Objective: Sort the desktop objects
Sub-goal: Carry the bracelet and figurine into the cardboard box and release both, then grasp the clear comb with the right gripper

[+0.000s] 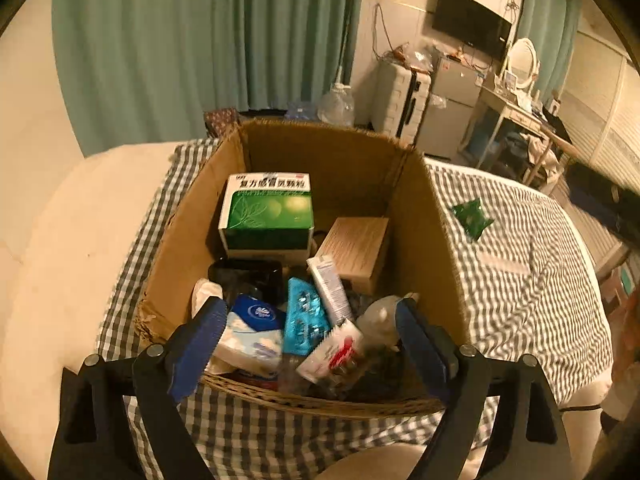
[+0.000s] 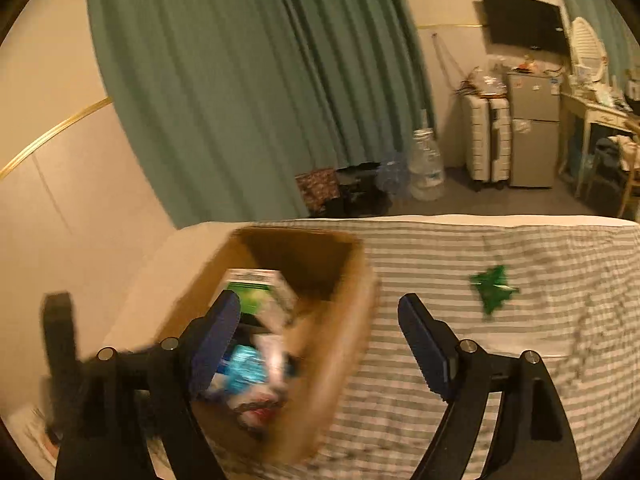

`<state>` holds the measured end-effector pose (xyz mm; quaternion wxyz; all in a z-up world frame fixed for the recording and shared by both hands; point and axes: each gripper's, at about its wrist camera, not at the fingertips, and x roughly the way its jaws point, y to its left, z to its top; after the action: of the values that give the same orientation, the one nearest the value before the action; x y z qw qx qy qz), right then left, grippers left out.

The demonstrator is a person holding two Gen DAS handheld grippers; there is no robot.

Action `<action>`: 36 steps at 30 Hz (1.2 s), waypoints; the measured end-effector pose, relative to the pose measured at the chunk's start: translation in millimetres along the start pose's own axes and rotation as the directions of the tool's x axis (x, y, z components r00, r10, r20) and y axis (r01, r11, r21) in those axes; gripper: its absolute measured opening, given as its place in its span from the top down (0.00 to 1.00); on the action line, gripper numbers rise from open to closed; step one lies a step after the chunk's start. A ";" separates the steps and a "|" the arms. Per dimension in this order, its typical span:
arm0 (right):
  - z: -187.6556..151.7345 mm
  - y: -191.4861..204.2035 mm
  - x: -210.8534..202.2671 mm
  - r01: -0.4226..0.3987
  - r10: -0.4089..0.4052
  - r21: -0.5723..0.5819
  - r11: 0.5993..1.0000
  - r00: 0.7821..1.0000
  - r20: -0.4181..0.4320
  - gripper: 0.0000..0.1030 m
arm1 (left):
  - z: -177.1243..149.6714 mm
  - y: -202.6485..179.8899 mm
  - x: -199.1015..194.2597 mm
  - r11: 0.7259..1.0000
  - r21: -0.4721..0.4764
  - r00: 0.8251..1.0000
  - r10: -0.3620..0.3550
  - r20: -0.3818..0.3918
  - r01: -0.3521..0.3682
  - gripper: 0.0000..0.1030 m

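I had the cardboard box point(image 1: 420, 240) on the checked bedspread point(image 1: 520, 280), packed with small goods. A green-and-white medicine box point(image 1: 266, 212) carried Chinese print I could not read. Nearer me lay a blue-and-white tissue pack point(image 1: 252, 332), a blue blister strip point(image 1: 304, 316), a white tube point(image 1: 330, 288) and a tan box point(image 1: 356, 248). A green packet point(image 1: 472, 216) lay apart on the bedspread. My left gripper point(image 1: 312, 332) hung over the box, jaws wide, holding nothing. My right gripper point(image 2: 320, 344) also stood wide and empty.
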<state>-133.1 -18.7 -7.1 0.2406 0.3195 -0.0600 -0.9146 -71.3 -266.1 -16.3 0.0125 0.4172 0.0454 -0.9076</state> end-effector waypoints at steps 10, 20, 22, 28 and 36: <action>-33.8 -150.7 -96.1 0.195 -0.205 0.129 0.972 0.977 0.067 0.21 | -5.4 -121.3 -5.4 0.997 0.045 0.989 -0.072 0.127 0.067 0.00; -69.9 -183.5 -58.1 0.243 -0.257 -0.253 0.937 0.966 -0.025 0.21 | -11.1 -219.6 65.6 0.991 0.102 0.993 -0.093 0.074 0.085 0.00; -77.7 -190.2 -39.7 0.230 -0.259 -0.313 0.922 0.965 -0.053 0.21 | -9.8 -229.5 86.5 0.992 0.093 0.995 -0.086 0.057 0.080 0.00; -84.8 -208.7 19.0 0.103 -0.163 -0.392 0.914 0.979 -0.122 0.21 | -22.4 -236.3 128.4 0.998 0.013 0.994 0.061 0.088 -0.063 0.00; -88.1 -224.1 122.0 -0.017 -0.134 -0.444 0.896 0.943 -0.306 0.30 | -20.5 -228.9 179.8 0.995 0.001 0.993 0.098 0.069 -0.099 0.00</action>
<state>-252.1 123.3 -203.4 0.2852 0.4062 0.1990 -0.8450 -186.9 -33.5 -149.5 0.0580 0.3874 0.0222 -0.9198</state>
